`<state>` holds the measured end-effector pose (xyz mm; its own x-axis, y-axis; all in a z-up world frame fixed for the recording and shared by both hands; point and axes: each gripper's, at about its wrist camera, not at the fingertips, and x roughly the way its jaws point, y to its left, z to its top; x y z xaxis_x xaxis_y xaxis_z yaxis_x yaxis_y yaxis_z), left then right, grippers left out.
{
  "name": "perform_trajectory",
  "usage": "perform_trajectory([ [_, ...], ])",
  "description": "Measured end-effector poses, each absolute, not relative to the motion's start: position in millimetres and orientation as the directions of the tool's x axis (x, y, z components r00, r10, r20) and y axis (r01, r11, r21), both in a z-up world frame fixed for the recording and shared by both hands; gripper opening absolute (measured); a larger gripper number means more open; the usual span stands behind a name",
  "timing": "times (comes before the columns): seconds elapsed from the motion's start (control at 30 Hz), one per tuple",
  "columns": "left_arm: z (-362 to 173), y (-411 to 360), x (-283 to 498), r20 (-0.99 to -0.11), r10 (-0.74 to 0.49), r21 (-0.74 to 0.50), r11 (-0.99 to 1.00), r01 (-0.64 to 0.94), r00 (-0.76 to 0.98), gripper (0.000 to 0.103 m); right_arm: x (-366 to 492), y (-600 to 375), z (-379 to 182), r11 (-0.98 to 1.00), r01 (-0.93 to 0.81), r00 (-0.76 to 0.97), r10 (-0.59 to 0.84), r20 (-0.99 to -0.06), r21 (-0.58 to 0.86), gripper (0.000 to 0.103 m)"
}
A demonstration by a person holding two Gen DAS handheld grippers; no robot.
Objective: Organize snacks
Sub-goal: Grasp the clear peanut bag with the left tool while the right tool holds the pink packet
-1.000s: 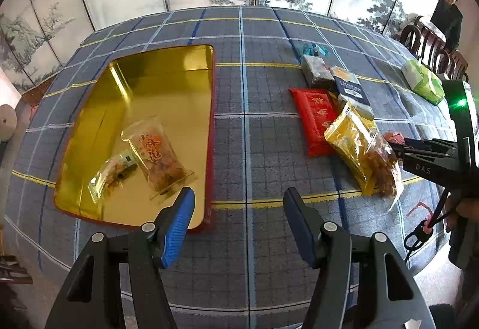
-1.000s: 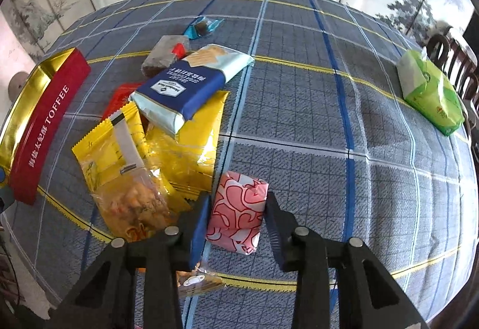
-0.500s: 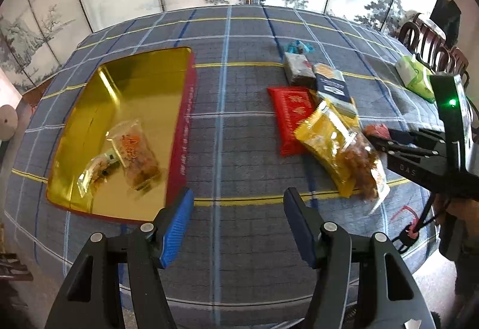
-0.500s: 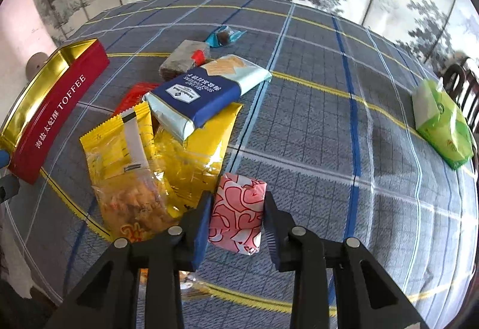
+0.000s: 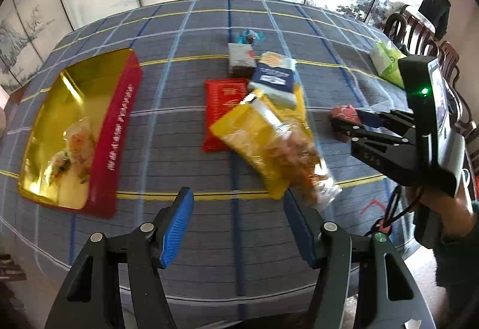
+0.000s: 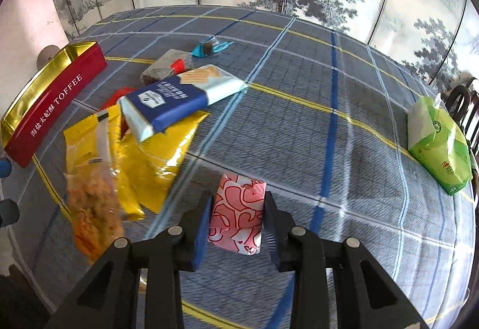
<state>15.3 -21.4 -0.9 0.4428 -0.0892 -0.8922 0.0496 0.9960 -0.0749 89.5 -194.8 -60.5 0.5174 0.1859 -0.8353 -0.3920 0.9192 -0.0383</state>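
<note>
My right gripper (image 6: pixel 236 221) is shut on a pink-and-white patterned snack packet (image 6: pixel 239 215), which I also see in the left wrist view as the packet (image 5: pixel 342 115) at the tip of that gripper (image 5: pixel 347 122). My left gripper (image 5: pixel 238 224) is open and empty above the checked tablecloth. A red toffee tin with a gold inside (image 5: pixel 119 131) sits at the left and holds two clear snack bags (image 5: pixel 74 149). A pile of snacks lies mid-table: a yellow bag (image 5: pixel 269 143), a red packet (image 5: pixel 221 101), a blue biscuit pack (image 5: pixel 275 77), a grey-brown packet (image 5: pixel 241 59).
A green tissue pack (image 6: pixel 437 143) lies near the right table edge. A small blue-wrapped candy (image 6: pixel 209 48) sits behind the pile. Dark chairs (image 5: pixel 419 36) and a standing person (image 5: pixel 437 6) are at the far right. A painted folding screen lines the back.
The left gripper's view has slid rightward, so the tin now sits further left and the snack pile nearer centre. The right gripper has shifted and rolled slightly, still holding the pink packet.
</note>
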Motion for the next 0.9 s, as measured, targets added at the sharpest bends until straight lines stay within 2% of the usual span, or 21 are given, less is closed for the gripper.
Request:
perform_trajectory([
  [0.43,-4.0,-46.8,19.9,-0.893,-0.076,-0.092,0.996,-0.014,0.444,0.059,99.2,-227.6,-64.8,0.91,-0.413,0.558,0.217,-0.801,-0.041,0.033],
  [0.9,-18.7,-64.0,38.7,-0.907,-0.101,-0.166,0.978,-0.126,0.41,0.058,96.3,-243.2,-71.0,0.908,-0.418,0.582,0.265,-0.769,-0.003,0.032],
])
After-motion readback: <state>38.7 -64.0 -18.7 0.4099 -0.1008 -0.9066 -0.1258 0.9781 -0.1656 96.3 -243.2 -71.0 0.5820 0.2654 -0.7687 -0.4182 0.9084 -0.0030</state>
